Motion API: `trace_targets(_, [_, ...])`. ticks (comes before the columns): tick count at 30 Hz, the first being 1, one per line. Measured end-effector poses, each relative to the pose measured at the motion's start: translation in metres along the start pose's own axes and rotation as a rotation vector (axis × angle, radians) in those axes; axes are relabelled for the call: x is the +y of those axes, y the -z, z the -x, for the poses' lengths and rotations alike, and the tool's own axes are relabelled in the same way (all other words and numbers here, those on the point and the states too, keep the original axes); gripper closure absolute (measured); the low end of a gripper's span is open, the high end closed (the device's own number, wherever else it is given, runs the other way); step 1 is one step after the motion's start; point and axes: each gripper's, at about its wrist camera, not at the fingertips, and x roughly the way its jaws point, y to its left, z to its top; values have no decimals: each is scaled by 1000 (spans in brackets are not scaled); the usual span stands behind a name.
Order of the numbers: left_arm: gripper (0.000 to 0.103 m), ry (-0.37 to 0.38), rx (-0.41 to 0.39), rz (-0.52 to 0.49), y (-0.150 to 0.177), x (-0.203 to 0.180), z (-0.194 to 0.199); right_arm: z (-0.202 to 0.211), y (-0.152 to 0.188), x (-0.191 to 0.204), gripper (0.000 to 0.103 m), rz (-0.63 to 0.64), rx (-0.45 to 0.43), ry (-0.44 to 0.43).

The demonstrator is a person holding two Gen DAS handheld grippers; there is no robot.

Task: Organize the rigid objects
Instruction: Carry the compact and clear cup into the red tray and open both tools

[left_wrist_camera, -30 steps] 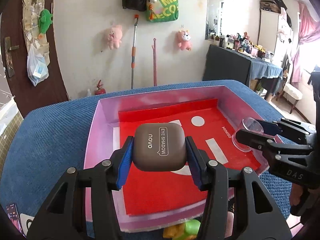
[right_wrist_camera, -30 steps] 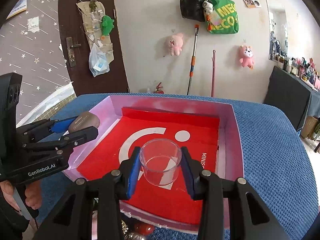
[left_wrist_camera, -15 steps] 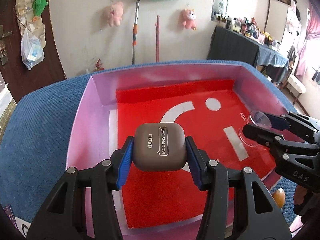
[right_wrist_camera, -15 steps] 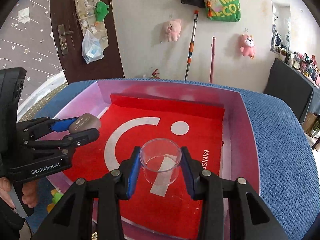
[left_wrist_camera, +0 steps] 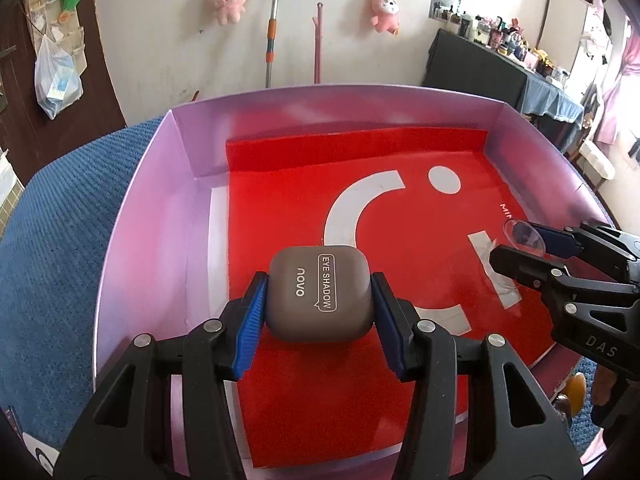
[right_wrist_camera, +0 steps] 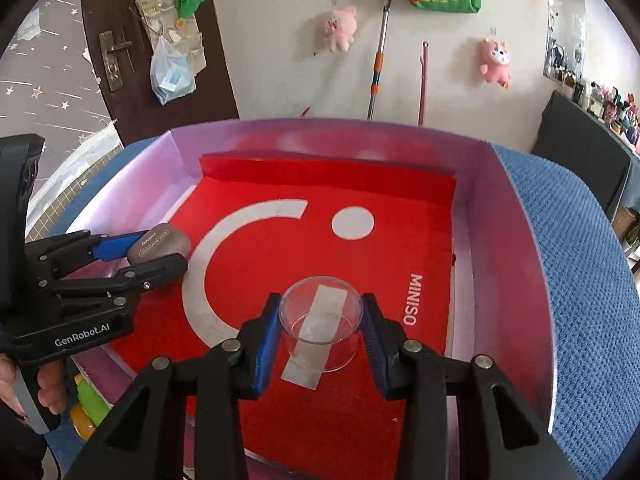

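Note:
My left gripper is shut on a brown eye shadow case and holds it low over the red floor of the pink box, near its left side. The case also shows in the right wrist view. My right gripper is shut on a clear glass cup, held low over the box floor at the front right. From the left wrist view the right gripper and the cup appear at the right.
The pink box with a red liner sits on a blue textured cloth. Small green and yellow objects lie outside the box's front left corner. An orange object lies beyond the front right edge.
Both grippers have moved forward and down into the box with their objects still held. The case and cup now sit lower over the red liner.

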Motion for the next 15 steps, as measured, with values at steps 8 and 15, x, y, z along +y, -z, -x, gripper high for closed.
trace_targets(8, [55,-14,32,-3,0,0,-5,-1,2,5,61,18,4,22])
trace_targets(15, [55,-24,58,-13,-1,-2,-7,-5,2,4,59,19,15,19])
